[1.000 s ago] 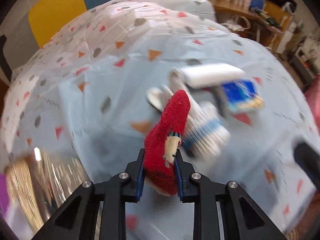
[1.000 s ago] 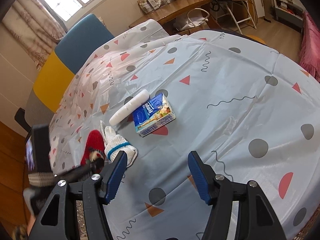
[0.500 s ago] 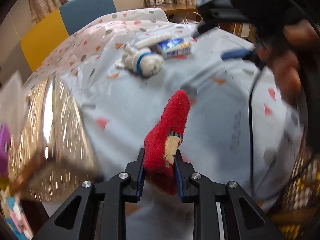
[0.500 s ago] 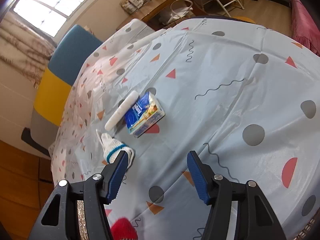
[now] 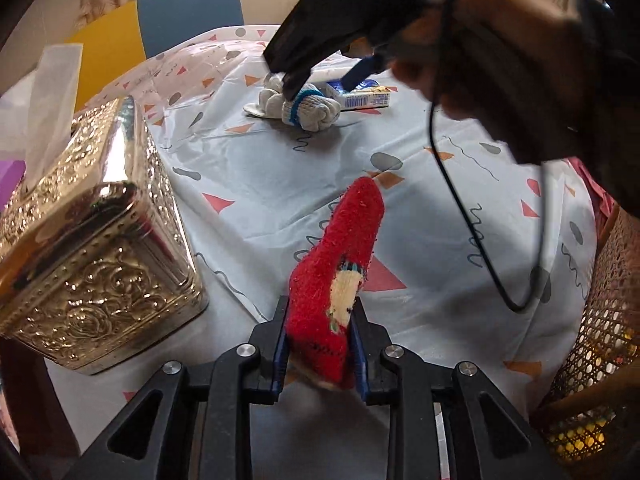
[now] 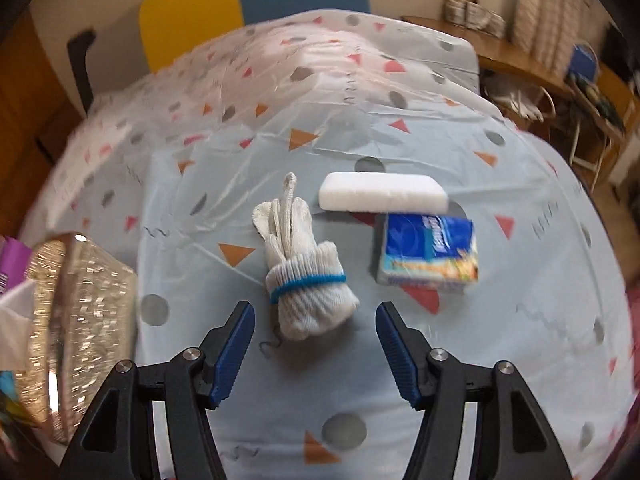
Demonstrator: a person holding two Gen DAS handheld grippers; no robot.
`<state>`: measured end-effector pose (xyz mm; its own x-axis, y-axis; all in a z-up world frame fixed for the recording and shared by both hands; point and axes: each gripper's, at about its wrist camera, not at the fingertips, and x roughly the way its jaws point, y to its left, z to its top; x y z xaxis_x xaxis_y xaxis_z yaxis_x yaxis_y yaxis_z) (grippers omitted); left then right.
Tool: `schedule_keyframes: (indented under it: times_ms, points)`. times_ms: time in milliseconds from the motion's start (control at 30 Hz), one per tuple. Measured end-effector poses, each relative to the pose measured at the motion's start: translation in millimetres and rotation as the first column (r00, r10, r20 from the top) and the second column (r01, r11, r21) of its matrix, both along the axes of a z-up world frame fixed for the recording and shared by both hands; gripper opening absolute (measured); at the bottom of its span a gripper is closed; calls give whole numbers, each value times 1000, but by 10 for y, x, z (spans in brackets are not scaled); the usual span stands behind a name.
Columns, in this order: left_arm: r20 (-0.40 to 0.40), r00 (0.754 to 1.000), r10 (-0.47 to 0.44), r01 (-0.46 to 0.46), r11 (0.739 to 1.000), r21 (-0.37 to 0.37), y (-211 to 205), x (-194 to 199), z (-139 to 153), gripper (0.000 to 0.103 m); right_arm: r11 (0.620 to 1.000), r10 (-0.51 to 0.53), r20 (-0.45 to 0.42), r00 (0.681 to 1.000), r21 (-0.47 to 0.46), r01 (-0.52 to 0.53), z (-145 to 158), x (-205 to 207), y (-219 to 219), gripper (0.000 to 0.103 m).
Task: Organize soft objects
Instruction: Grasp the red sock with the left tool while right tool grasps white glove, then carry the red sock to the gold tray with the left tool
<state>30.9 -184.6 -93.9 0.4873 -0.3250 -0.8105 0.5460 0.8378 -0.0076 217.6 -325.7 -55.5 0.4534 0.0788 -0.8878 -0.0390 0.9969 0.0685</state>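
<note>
gripping a red sock (image 5: 336, 280) between its blue pads, the left gripper (image 5: 320, 344) holds it above the near part of the table (image 5: 260, 184), toe pointing up and away from the camera. a cream patch shows on the sock just above the jaws. beside it, at the table's left edge, stands an embossed gold tissue box (image 5: 92, 240) with a white tissue (image 5: 52, 92) sticking out of the top.

the right gripper (image 6: 316, 344) has its jaws spread wide with nothing between them, hovering just short of a rolled pair of white socks (image 6: 304, 280) with a blue band. that bundle lies around the middle of the table (image 6: 520, 320), its loose ends pointing toward the far edge. just beyond it a white sponge block (image 6: 382, 192) lies flat, and touching the sponge's near side is a blue tissue packet (image 6: 430, 254), off to the right of the socks.

from the left wrist view, the right gripper (image 5: 324, 76) and the hand (image 5: 500, 52) holding it sit over the white socks (image 5: 304, 104) toward the far side, with a black cable (image 5: 460, 200) hanging down. a woven basket (image 5: 604, 320) stands off the table's right edge.
</note>
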Motion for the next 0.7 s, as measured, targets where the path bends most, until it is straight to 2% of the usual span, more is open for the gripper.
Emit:
schedule_keyframes:
  times_ms: [133, 167, 200, 233, 300, 433, 533, 567, 700]
  points:
    - [4, 1000, -2, 2, 1000, -11, 8, 0, -5, 28, 996, 8, -34, 999, -90, -11, -170, 253, 112, 64]
    - [3, 1000, -2, 2, 1000, -14, 14, -3, -7, 28, 995, 11, -48, 999, -96, -16, -207, 294, 120, 59]
    - [2, 1000, -1, 1, 1000, -20, 22, -1, -8, 28, 995, 8, -48, 999, -97, -13, -229, 303, 124, 43]
    - [-1, 1000, 2, -2, 1000, -26, 32, 1, -10, 29, 995, 4, -36, 999, -101, -8, -222, 284, 124, 43]
    - [-3, 1000, 5, -5, 999, -33, 43, 6, -15, 29, 996, 4, -38, 999, -94, -8, -184, 188, 119, 34]
    - [1, 1000, 8, -8, 999, -42, 50, 1, -21, 29, 996, -11, -60, 998, -89, 5, -113, -152, 77, 32]
    - [-4, 1000, 16, -16, 999, -46, 71, -23, -10, 29, 999, -49, -114, 992, 1, 50, -190, -472, -8, 33]
    - [-6, 1000, 19, -19, 999, -45, 72, -27, 0, 29, 999, -52, -115, 992, 6, 53, -233, -560, -15, 34]
    - [-3, 1000, 25, -26, 999, -28, 98, -77, 74, 27, 997, -73, -91, 993, -4, 73, -278, -612, -24, 35]
